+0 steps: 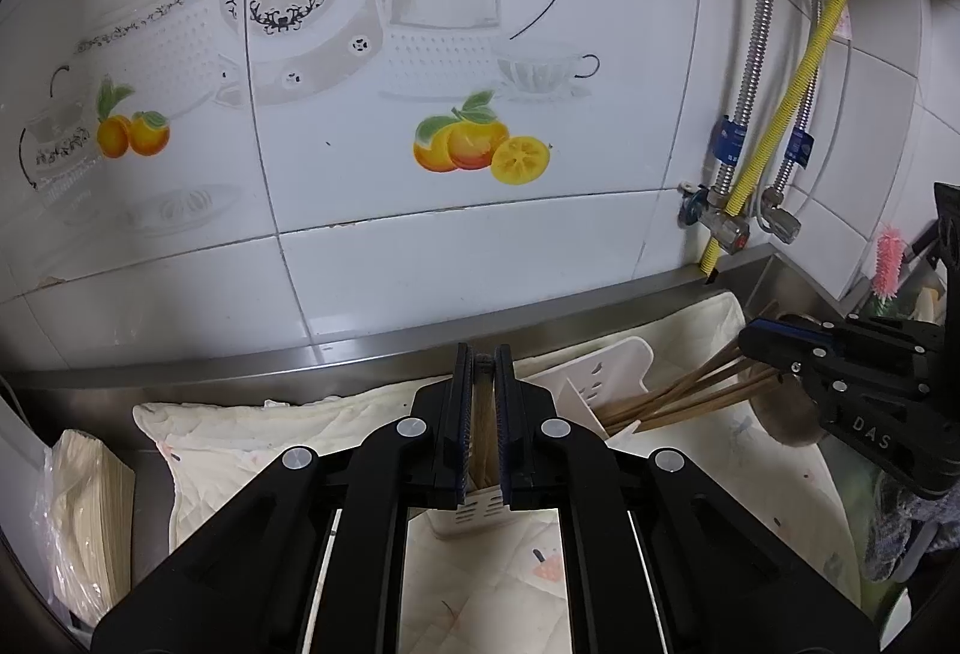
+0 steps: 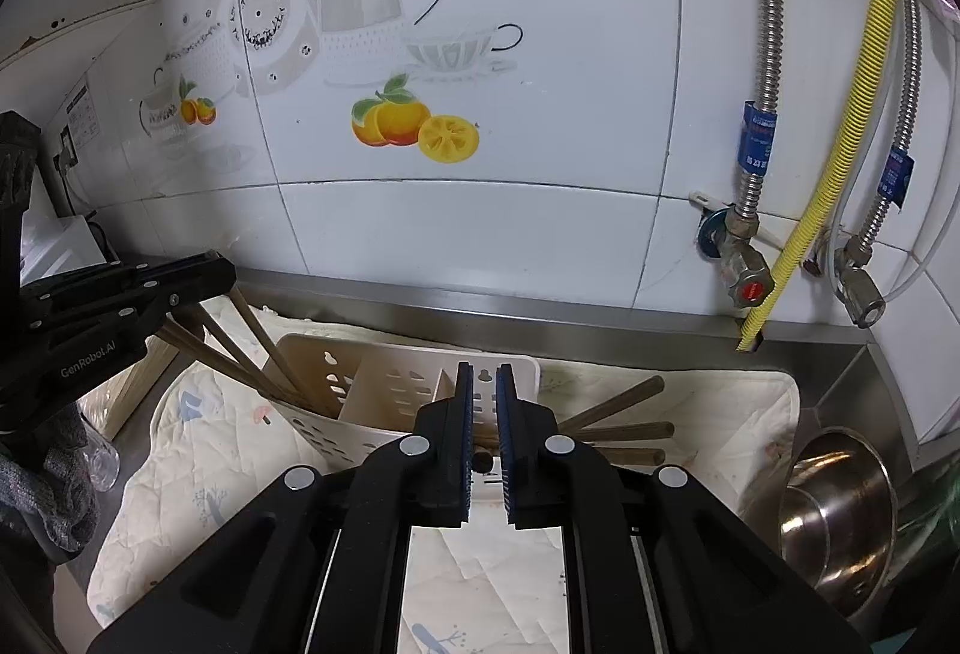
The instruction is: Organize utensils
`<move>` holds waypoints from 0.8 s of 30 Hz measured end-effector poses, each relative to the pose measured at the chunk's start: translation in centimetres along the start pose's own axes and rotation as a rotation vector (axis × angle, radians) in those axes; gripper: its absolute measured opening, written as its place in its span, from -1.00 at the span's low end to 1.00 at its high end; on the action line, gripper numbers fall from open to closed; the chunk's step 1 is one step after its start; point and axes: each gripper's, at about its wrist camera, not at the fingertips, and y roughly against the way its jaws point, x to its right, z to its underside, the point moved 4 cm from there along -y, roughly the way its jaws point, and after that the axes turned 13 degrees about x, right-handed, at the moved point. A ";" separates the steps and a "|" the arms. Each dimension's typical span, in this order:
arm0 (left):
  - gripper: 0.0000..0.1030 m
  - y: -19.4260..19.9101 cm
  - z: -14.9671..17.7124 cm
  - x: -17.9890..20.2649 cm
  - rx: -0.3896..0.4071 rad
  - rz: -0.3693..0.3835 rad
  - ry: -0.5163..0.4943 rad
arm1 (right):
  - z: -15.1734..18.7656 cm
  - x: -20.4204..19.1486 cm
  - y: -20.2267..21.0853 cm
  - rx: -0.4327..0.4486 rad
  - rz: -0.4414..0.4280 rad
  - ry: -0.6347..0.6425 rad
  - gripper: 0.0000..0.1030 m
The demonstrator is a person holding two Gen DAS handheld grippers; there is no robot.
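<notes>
1. Your left tool [image 1: 480,372] is clenched on a chopstick bundle [image 1: 480,432], steering it into the white utensil caddy [image 2: 384,384] lying on the bench cloth [image 2: 198,450].
2. Your right tool [image 2: 483,384] is clenched too, apparently on the splayed chopsticks [image 2: 618,432] at the caddy's other end, probably to gather them.

We carry two black hand-held grippers of the same build. On our left hand-held gripper [image 1: 482,402], broad black linkage arms fan out from the base, each pinned by round silver screw heads, and the two flat fingers [image 1: 461,414] have ribbed inner faces edged in blue. Our right hand-held gripper [image 2: 482,432] looks the same: matte black plates, silver pivots, blue-ribbed pads [image 2: 503,432]. White lettering runs along the side of each body, "GenRobot.AI" on the left one, "DAS" on the right. A grey knitted sleeve [image 2: 48,480] shows behind the left gripper.
</notes>
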 end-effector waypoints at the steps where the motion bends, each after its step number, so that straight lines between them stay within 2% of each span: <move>1: -0.86 0.0 0.0 0.0 0.001 0.003 0.001 | 0.0 0.0 0.1 0.002 0.001 0.000 -0.82; 8: -0.81 1.2 -0.3 0.2 0.021 0.010 0.001 | -0.5 0.3 1.6 0.033 0.014 -0.001 -0.60; 11: -0.62 2.1 -0.5 0.2 0.037 0.011 0.003 | -0.7 0.5 2.4 0.051 0.023 0.001 -0.45; 13: -0.39 3.1 -0.7 0.1 0.055 0.008 0.004 | -0.8 0.5 3.1 0.066 0.031 0.003 -0.33; 17: -0.28 4.8 -0.8 0.3 0.082 0.017 0.009 | -0.9 0.4 4.7 0.098 0.052 0.010 -0.15; 19: -0.06 5.8 -0.7 0.4 0.099 0.017 0.011 | -1.0 0.4 5.5 0.112 0.061 0.011 -0.08; 21: 0.00 6.8 -0.5 0.5 0.114 0.021 0.012 | -0.8 0.3 6.3 0.127 0.068 0.009 0.08; 24: 0.18 7.9 -0.1 0.6 0.129 0.029 0.020 | -0.4 0.0 7.3 0.140 0.084 0.020 0.17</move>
